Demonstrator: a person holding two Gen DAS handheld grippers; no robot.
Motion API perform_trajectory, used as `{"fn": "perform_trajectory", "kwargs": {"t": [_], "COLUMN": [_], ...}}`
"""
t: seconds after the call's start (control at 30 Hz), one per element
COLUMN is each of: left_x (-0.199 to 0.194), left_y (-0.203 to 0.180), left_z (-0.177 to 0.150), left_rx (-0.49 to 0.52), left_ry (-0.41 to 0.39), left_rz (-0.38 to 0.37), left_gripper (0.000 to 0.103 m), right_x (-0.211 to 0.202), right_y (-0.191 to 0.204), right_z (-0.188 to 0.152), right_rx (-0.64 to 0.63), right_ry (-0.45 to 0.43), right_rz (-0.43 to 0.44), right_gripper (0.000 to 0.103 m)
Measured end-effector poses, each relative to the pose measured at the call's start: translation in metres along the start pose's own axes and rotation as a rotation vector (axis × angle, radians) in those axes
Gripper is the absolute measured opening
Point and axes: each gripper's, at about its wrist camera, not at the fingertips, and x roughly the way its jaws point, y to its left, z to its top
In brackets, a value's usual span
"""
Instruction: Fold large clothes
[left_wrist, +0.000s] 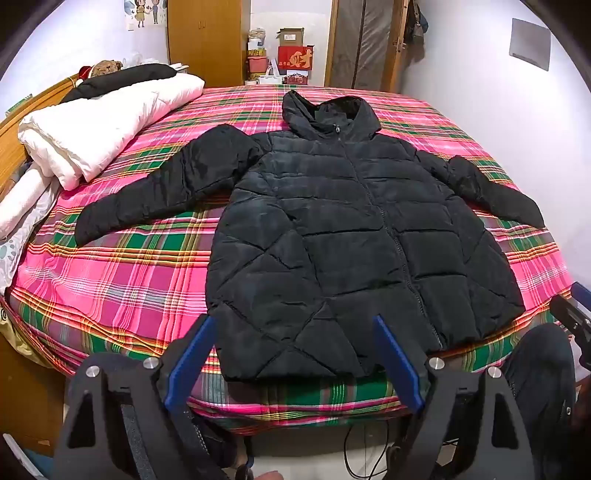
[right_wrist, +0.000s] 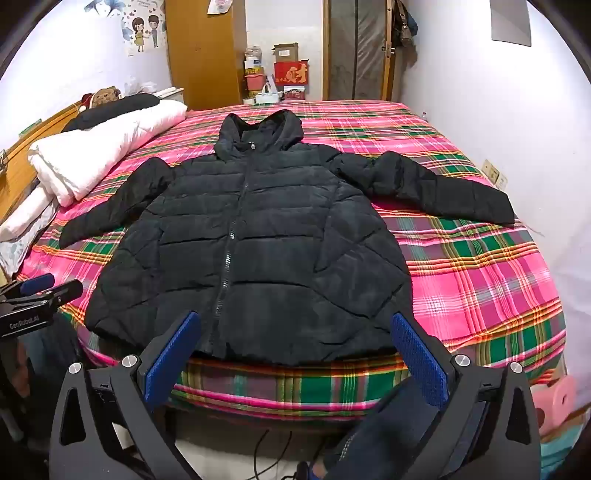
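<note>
Black jacket (left_wrist: 332, 229) flat on bed (left_wrist: 129, 266), both tools spread wide

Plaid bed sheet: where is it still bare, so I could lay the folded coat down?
The pink-green plaid sheet is bare right of the black quilted puffer coat, below its right sleeve. Another bare patch lies left of the coat body, under the left sleeve. The left edge is crowded with the folded white duvet.
</note>
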Motion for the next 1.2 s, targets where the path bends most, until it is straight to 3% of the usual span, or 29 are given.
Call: {"fn": "perform_trajectory", "kwargs": {"t": [1.2], "left_x": [0.0], "left_y": [-0.0037], "left_z": [-0.0021], "left_rx": [0.003], "left_ry": [0.011], "left_rz": [-0.004], "left_gripper": [0.087], "right_x": [0.002], "right_y": [0.0018], "right_z": [-0.0015], "right_rx": [-0.002], "right_ry": [0.013], "right_rz": [-0.003], "right_gripper": [0.102]}}
